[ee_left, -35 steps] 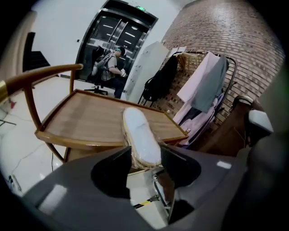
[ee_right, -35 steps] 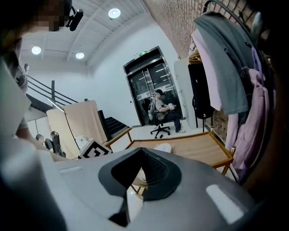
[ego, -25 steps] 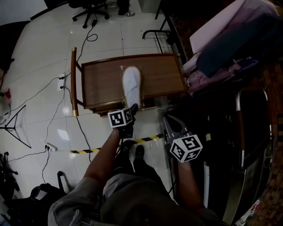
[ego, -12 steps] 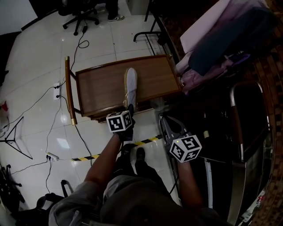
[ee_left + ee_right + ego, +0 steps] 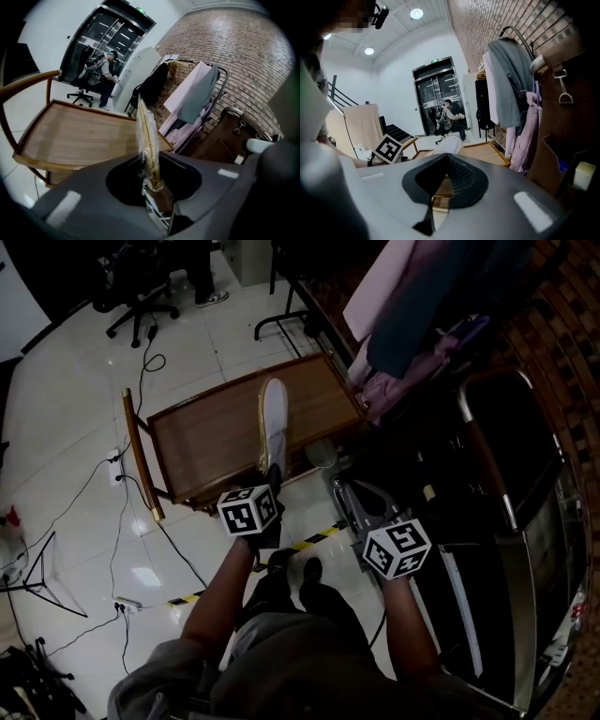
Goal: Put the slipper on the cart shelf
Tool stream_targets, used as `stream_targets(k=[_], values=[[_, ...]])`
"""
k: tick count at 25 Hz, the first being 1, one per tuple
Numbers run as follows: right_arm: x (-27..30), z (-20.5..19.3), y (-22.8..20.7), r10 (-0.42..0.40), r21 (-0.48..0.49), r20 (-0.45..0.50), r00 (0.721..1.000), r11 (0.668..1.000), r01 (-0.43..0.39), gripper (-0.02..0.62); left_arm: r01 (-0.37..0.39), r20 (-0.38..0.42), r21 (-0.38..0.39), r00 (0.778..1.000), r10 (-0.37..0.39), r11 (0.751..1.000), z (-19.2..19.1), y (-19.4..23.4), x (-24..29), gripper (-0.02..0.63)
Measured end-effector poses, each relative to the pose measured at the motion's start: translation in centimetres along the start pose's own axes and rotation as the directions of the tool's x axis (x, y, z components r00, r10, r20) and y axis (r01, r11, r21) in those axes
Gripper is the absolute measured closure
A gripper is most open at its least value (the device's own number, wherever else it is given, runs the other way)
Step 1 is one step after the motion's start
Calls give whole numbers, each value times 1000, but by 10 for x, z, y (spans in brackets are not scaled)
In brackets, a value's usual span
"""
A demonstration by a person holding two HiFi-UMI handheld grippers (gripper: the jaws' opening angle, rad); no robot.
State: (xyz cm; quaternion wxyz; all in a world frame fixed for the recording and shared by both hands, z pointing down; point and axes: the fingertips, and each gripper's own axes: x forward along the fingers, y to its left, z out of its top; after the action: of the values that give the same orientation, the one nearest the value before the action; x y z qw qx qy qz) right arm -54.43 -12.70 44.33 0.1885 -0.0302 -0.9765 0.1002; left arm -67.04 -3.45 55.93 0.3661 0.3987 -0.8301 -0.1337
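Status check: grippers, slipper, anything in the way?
Left gripper just closed on slipper, near end. Right gripper shut, empty. Slipper on edge above cart top. Top otherwise bare.

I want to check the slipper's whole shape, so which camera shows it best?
The head view: the slipper shows nearly its full length, turned on edge, over the wooden cart top. The left gripper view sees it edge-on, pinched in the left tongs; the right gripper view catches only a white rounded part.
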Motion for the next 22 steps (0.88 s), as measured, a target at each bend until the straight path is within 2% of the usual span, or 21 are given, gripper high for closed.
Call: stream_targets(k=[7, 11, 15, 22], values=[[-64, 1, -15, -104, 27, 68, 992, 994, 102, 597, 86, -9, 137, 996, -86, 987, -4, -68, -26, 528], [-122, -1, -23, -152, 42, 115, 982, 988, 148, 597, 136, -20, 190, 991, -135, 972, -22, -119, -53, 528], [-190, -16, -23, -203, 65, 164, 965, 979, 194, 597, 170, -43, 237, 985, -164, 957, -58, -163, -80, 528], [-305, -59, -10, -268, 102, 199, 942, 962, 252, 597, 231, -114, 277, 972, -207, 933, -149, -230, -142, 528]])
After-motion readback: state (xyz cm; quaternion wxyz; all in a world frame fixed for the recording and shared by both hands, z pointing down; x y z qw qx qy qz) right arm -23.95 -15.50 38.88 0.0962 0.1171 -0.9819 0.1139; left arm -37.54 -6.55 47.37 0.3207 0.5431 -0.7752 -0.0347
